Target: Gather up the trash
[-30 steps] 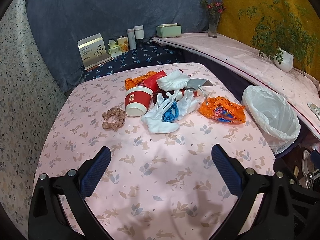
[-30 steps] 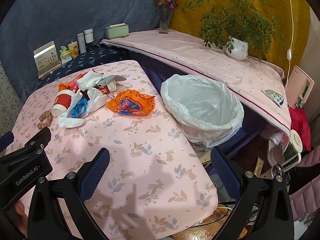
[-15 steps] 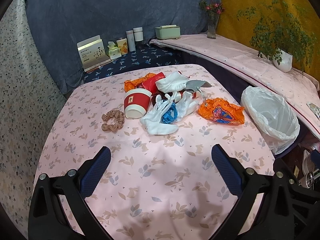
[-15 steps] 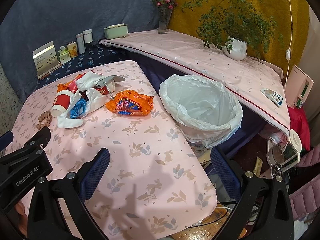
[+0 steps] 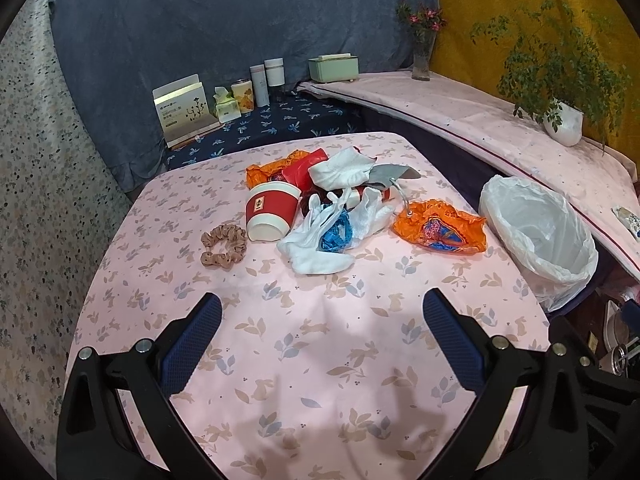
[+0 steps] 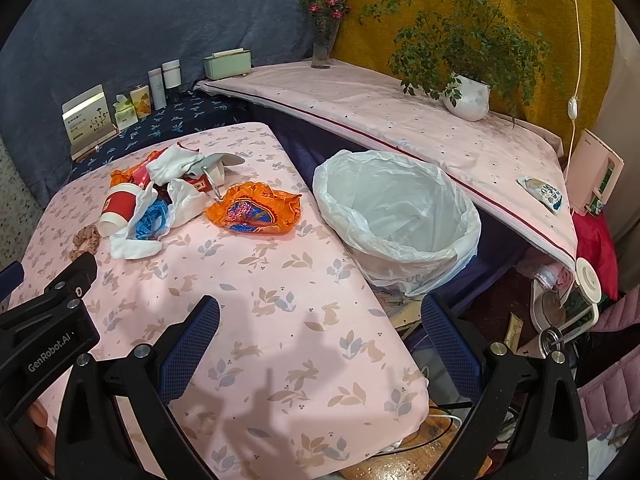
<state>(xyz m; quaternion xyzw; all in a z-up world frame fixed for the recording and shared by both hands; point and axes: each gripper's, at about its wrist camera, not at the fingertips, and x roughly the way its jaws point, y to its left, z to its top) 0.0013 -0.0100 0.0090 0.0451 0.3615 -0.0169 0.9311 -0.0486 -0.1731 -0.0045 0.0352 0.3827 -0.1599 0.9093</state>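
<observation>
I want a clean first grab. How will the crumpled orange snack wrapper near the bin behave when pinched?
The crumpled orange snack wrapper looks like thin film, so it will probably flop and crush between the pads. It seems empty, so likely very light. Its glossy surface may slip, so pinching a raised fold seems safest for the right gripper.

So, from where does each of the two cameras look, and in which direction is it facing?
Left wrist: sits on the left gripper, above the near end of the pink table, facing the trash pile with the red paper cup; its own two open fingers show.
Right wrist: sits on the right gripper, further right, facing the lined bin beside the table; its open fingers and part of the left gripper show.
Shared: the table, cup, orange wrapper, bin and potted plant.
</observation>
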